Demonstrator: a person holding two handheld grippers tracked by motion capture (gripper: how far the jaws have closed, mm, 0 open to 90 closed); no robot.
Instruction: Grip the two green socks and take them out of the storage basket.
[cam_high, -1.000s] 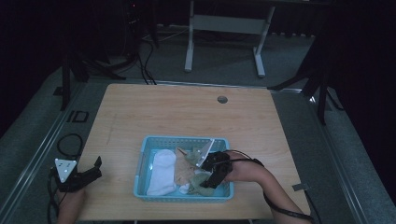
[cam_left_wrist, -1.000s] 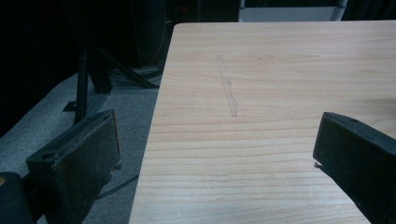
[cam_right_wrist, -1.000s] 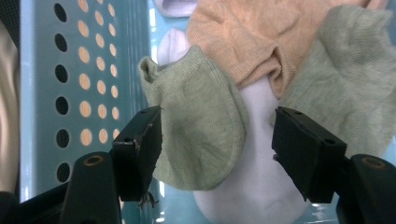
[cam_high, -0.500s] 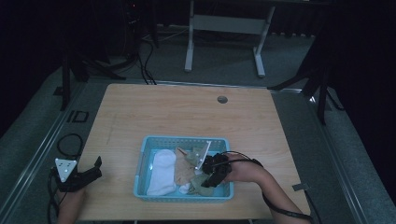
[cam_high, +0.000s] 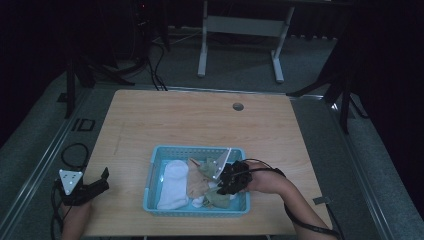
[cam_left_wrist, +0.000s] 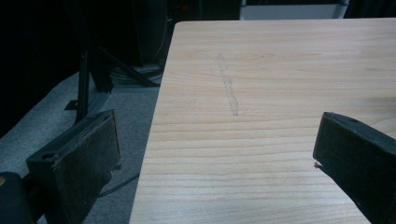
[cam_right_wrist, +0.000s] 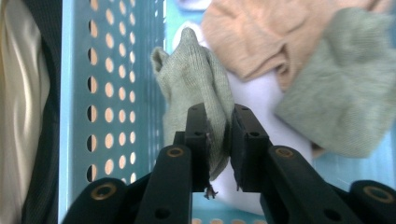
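Table: a light wooden table (cam_high: 200, 120) with a small round hole (cam_high: 238, 106) near its far edge, right of centre; in the left gripper view a faint grey streak (cam_left_wrist: 229, 86) runs along the grain.
Basket: a light blue perforated basket (cam_high: 155, 167) stands near the table's near edge, slightly right of centre; its round-holed wall (cam_right_wrist: 112, 93) rises at the left of the right gripper view.
Basket contents: a white sock (cam_high: 172, 185) lies at the left, a peach-coloured sock (cam_high: 196, 182) in the middle, and grey-green pieces to the right, one far (cam_high: 206, 166) and one near (cam_high: 216, 199).
Right gripper: the right gripper (cam_right_wrist: 218, 140) reaches into the right part of the basket, where it shows in the high view (cam_high: 231, 181) with its grey plate tilted above it; its jaws are pressed onto a fold of a grey-green sock (cam_right_wrist: 196, 74), which stands up between them beside the basket wall.
Neighbouring cloth: past the pinched sock, the right gripper view shows the peach-coloured sock (cam_right_wrist: 261, 37) and another grey-green sock (cam_right_wrist: 345, 98) overlapping it, with white fabric (cam_right_wrist: 261, 98) beneath.
Left gripper: the left gripper (cam_high: 97, 186) rests at the table's near left corner, well apart from the basket; its jaws are spread wide with nothing between them, one over the floor, one over the tabletop (cam_left_wrist: 219, 154).
Surroundings: dark grey floor (cam_high: 240, 75), a white frame stand (cam_high: 240, 25) beyond the far edge, cables (cam_high: 67, 155) at the left.
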